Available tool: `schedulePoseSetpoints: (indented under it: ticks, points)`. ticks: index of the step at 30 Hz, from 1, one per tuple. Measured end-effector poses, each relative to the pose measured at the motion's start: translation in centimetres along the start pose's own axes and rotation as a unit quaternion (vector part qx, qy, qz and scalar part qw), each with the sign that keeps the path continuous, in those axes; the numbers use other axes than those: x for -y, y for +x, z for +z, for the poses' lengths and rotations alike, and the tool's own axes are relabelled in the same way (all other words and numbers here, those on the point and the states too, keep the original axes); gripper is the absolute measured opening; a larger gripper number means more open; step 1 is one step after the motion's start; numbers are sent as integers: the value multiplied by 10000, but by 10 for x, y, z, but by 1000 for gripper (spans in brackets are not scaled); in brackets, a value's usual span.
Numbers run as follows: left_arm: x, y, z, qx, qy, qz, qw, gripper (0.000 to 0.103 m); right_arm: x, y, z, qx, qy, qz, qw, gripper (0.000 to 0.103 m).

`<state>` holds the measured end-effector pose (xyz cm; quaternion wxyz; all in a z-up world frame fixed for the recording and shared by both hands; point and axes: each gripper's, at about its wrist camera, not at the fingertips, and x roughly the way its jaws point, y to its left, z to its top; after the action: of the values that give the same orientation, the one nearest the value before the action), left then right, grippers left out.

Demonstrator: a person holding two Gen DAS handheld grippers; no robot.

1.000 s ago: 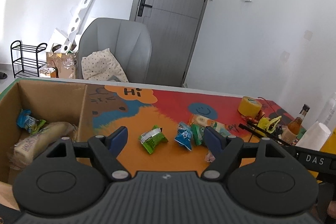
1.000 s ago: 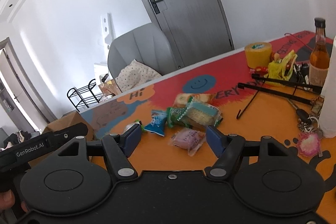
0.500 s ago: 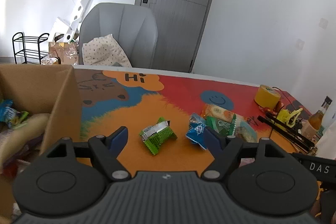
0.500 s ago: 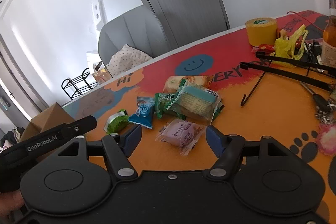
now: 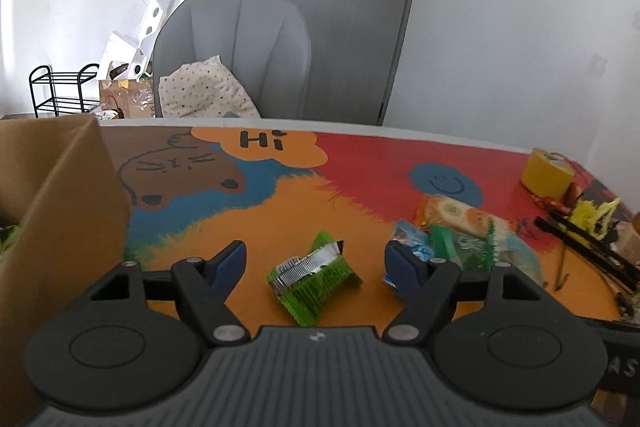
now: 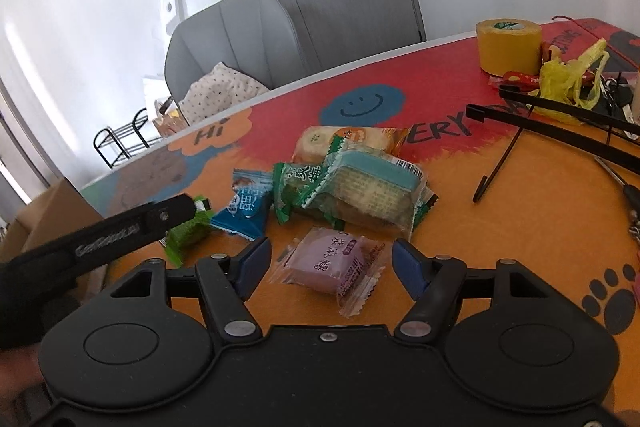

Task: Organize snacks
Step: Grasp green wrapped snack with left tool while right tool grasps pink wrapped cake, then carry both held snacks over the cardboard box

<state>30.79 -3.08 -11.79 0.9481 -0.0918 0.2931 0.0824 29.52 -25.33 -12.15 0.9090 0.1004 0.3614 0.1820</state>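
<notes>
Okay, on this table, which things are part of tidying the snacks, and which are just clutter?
Part of the job:
green snack packet
blue snack packet
purple snack packet
cracker packs
cardboard box

Just lying about:
yellow tape roll
yellow plastic bag
black hanger

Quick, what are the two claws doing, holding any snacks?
Left claw: open, empty, green snack lies between the jaws.
Right claw: open, empty, purple snack between them.

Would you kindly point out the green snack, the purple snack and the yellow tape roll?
green snack [image 5: 312, 277], left wrist view, wrapper's middle.
purple snack [image 6: 330, 263], right wrist view, printed face.
yellow tape roll [image 6: 508, 45], right wrist view, side wall.
</notes>
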Motion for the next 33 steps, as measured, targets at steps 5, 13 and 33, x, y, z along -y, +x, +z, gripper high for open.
schedulePoseSetpoints:
  ticks: [5,13,33]
  points:
    - [-5,20,-5,-295,-117,40,9995,58,-2,4,-4,-7,-136,-121,9998,58]
    - [-3,10,-10,-430,-48,47,9991,35,-6,0,-10,9,-223,-136,9997,44]
    - [-19,-58,-49,-572,-243,75,9980,25,-26,-37,-48,-70,-214,120,9997,42]
